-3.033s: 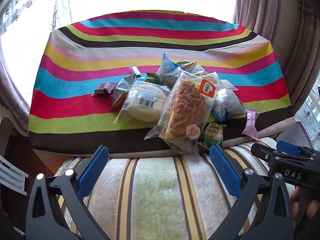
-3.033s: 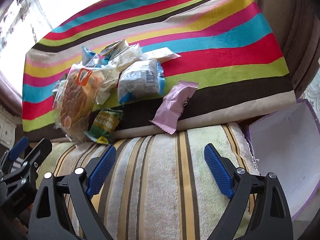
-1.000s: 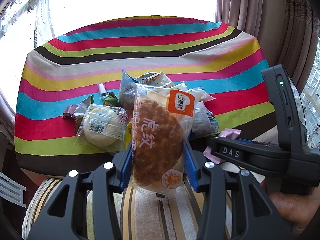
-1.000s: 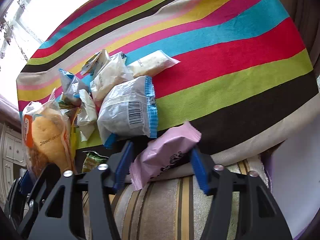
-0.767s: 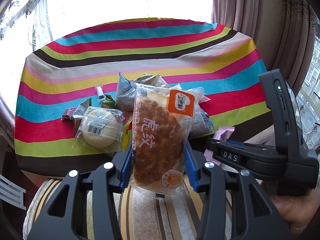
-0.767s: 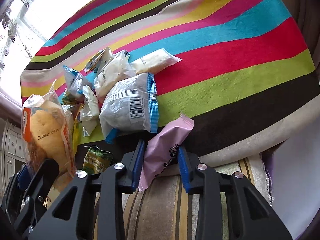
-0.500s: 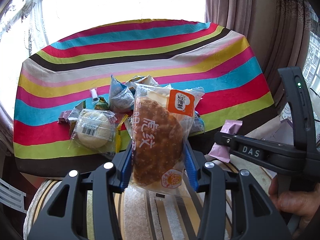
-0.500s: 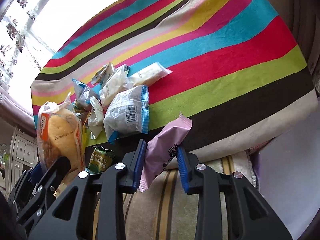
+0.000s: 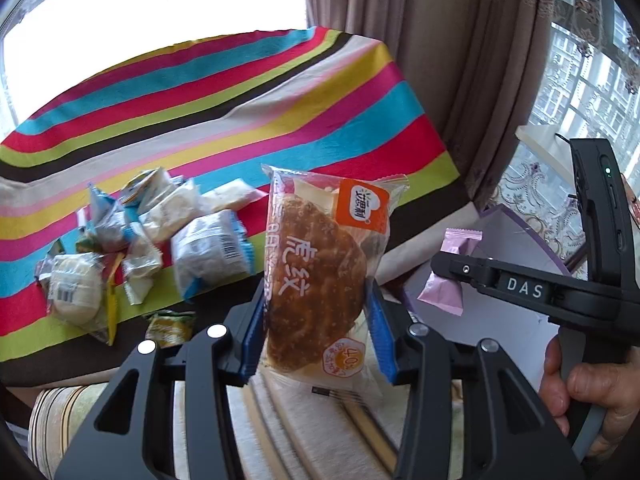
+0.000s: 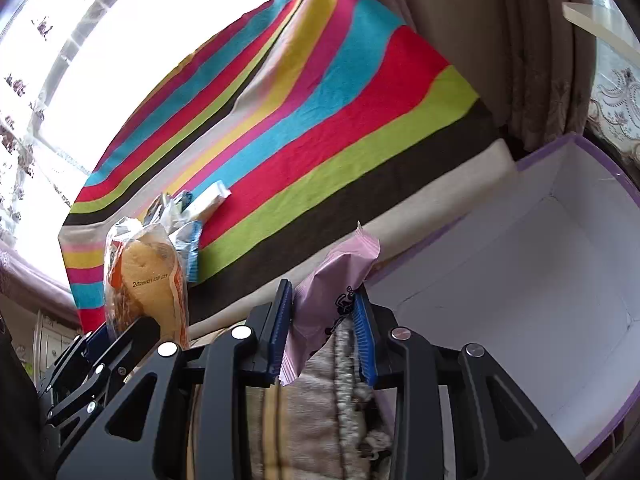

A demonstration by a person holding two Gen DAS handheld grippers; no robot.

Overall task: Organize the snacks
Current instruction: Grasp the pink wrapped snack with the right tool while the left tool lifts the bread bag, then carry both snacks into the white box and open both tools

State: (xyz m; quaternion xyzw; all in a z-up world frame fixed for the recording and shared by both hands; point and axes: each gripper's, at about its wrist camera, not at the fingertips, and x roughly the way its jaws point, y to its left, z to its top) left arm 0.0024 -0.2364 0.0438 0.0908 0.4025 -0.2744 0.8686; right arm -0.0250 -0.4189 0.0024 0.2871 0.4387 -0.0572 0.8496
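Two snacks aloft: left gripper (image 9: 316, 328) clamped on bread packet (image 9: 320, 276), right gripper (image 10: 322, 330) shut tight on pink wrapper (image 10: 332, 292). Mid-transfer toward white box (image 10: 540, 280), seemingly empty. Next: carry over its rim, lower, spread fingers. Other snacks (image 9: 152, 236) on striped counter (image 9: 240, 92).

Snack pile (image 9: 152, 240) on striped cloth (image 9: 240, 96) at left, bread packet (image 9: 320, 272) raised in front of it, open box (image 10: 520, 280) right of cloth, wafer packet (image 10: 332, 292) at box's near-left edge.
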